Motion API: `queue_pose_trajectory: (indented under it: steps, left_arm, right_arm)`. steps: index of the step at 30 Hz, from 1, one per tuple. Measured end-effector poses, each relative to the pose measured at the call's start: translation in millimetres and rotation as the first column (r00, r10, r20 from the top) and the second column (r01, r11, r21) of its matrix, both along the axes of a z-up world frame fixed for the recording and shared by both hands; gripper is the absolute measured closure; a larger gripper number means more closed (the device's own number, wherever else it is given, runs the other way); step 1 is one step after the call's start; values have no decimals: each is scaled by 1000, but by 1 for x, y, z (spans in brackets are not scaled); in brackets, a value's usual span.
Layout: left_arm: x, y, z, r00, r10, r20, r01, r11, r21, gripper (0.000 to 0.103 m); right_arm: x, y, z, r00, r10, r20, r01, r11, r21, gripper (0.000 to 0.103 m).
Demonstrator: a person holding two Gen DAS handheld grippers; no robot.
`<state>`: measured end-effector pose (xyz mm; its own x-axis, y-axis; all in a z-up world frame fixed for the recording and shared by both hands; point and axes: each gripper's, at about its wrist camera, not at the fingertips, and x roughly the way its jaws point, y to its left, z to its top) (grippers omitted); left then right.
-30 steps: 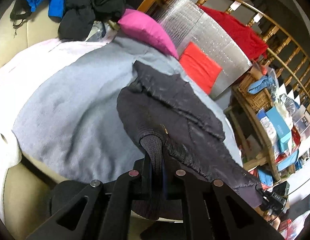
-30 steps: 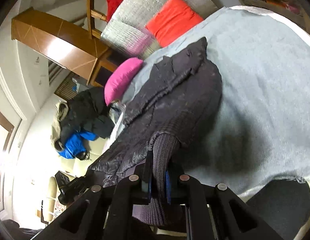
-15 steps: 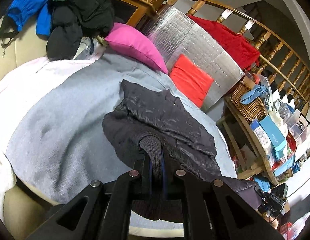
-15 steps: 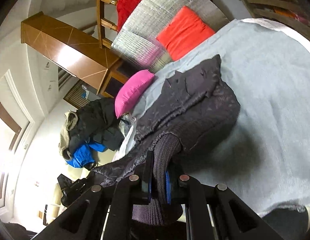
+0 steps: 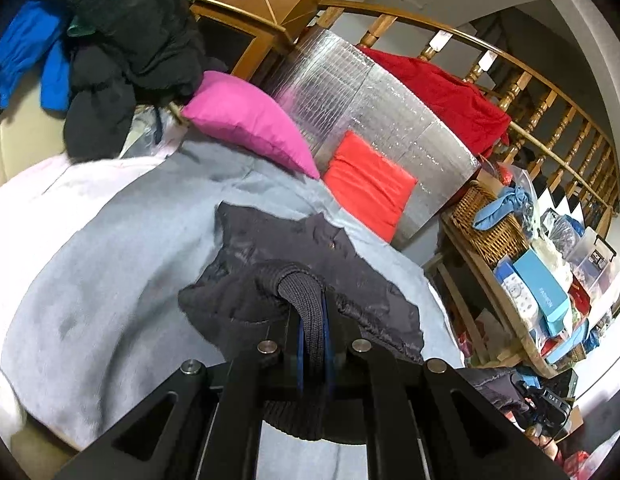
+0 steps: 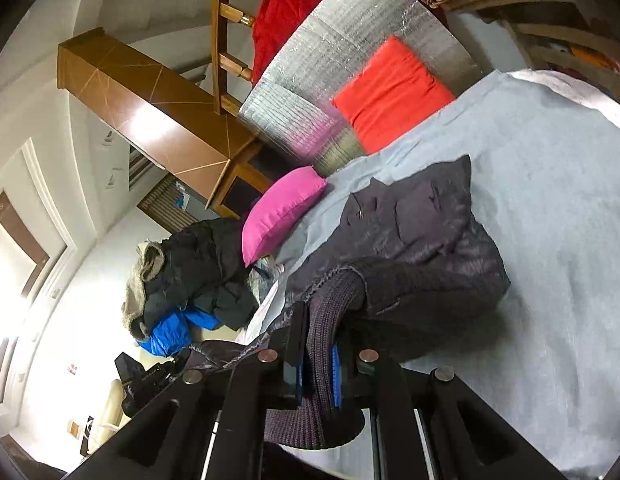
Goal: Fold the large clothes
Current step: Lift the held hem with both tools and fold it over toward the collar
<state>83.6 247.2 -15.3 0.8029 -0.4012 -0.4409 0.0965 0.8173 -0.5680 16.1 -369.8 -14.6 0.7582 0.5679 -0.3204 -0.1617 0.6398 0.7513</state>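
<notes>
A dark puffer jacket (image 5: 310, 264) lies bunched on a grey blanket (image 5: 122, 264) spread over a bed. My left gripper (image 5: 311, 344) is shut on the jacket's ribbed knit cuff (image 5: 302, 292), which stands up between the pads. My right gripper (image 6: 315, 364) is shut on another ribbed knit cuff (image 6: 329, 320) of the same jacket (image 6: 421, 236). Both cuffs are lifted off the blanket (image 6: 549, 220), and the jacket's body hangs and drags below them. The other gripper (image 6: 146, 376) shows at the left edge of the right wrist view.
A pink pillow (image 5: 250, 120), an orange-red cushion (image 5: 369, 188) and a silver foil mat (image 5: 365, 108) stand at the bed's far end. A heap of dark and blue clothes (image 5: 110, 48) lies at the far left. Cluttered shelves with a wicker basket (image 5: 489, 224) stand to the right.
Both grippers rose and pulled back with the cuffs held. The jacket has bunched up and slid toward me across the blanket, its far edge drawing nearer.
</notes>
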Motion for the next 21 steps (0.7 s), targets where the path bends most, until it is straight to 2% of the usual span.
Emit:
queue_pose_trajectory:
  steps: [7, 12, 21]
  left_arm:
    - [36, -11, 19, 999, 0, 38, -1, 1000, 7, 95]
    - [72, -17, 30, 998, 9, 63, -11, 1000, 21, 95]
    - [159, -35, 31, 997, 33, 69, -39, 996, 83, 95]
  right_arm:
    - [33, -8, 13, 999, -25, 27, 25, 1000, -7, 93]
    - [72, -14, 24, 998, -42, 56, 43, 999, -11, 93]
    - [169, -24, 35, 995, -77, 68, 80, 996, -34, 93]
